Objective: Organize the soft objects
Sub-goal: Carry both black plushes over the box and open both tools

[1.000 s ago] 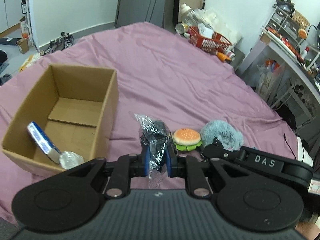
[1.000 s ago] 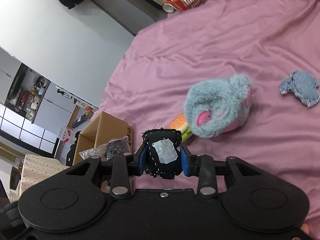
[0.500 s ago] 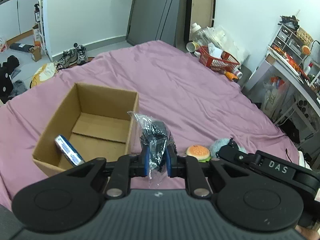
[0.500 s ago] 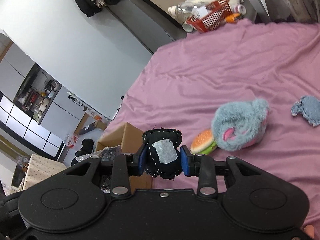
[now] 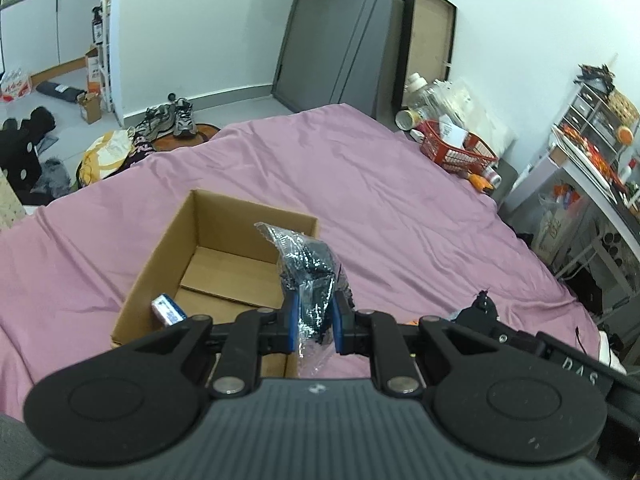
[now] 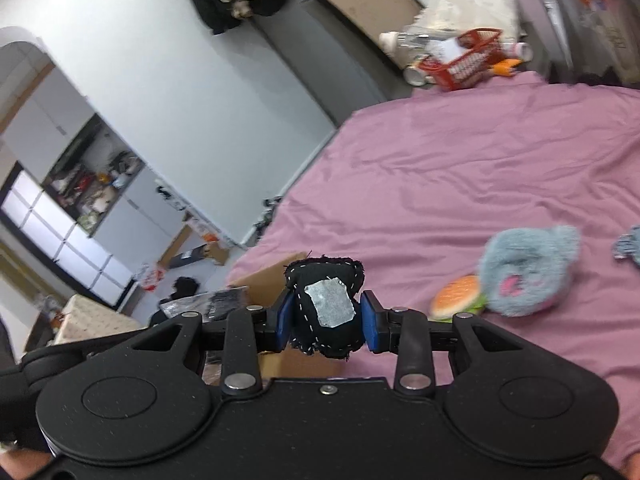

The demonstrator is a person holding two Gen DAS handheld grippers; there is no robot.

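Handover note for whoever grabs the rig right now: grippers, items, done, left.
Left gripper: shut on a clear plastic bag of dark fabric, held up beside the cardboard box.
Right gripper: shut on a black stitched pouch with a silver patch, in the air to the box's right.
Done: a blue-and-white packet lies in the box; the rest of the box floor in view is bare.
Left: drop both held items in, then collect the burger plush, the blue fluffy plush and the blue fuzzy scrap, all on the purple bedsheet.
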